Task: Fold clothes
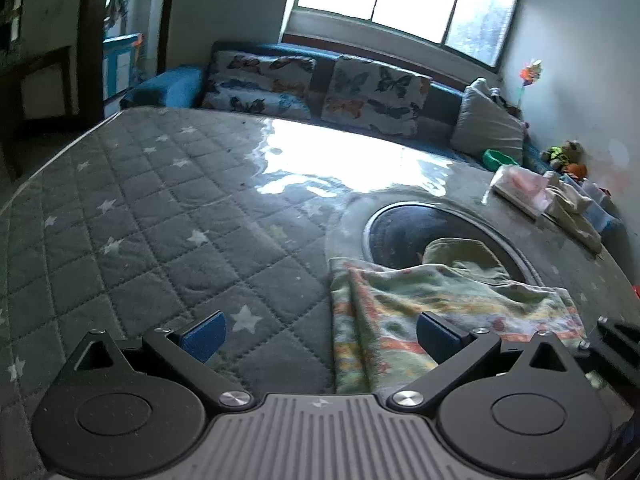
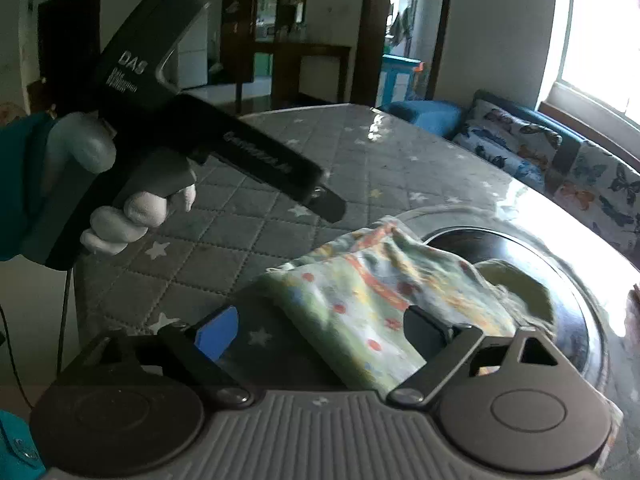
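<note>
Nearest my left wrist lens is the left gripper [image 1: 320,334] itself, its jaws spread wide with nothing between them; one blue pad [image 1: 204,334] hangs over the bare quilted cover [image 1: 160,208], the other over the near edge of the patterned garment [image 1: 404,316]. I judge it sits this way to straddle the cloth's left border, ready to close on that edge for a fold. The garment lies flat and partly doubled on the table, its far end draped over the rim of a dark round inset [image 1: 404,232], where a plain olive piece of fabric [image 1: 460,254] shows beyond it. Off to the right a small stack of pale folded items [image 1: 540,196] lies at the table's edge, well apart from the work, which suits a place for finished pieces. A sofa with butterfly cushions [image 1: 372,94] runs behind the table under the window. From the right wrist lens, the right gripper [image 2: 324,334] is likewise agape and empty, its blue pad [image 2: 218,336] above the quilt and its other finger resting at or just over the garment [image 2: 372,292]; whether it touches I cannot tell. Here the cloth looks rumpled and raised along its far edge beside the inset [image 2: 520,240]. My gloved left hand [image 2: 132,216] holds the left gripper's handle up and to the left, its nose angled down toward the fabric. Both tools flanking one piece suggests I am about to pinch two points and fold it over.
</note>
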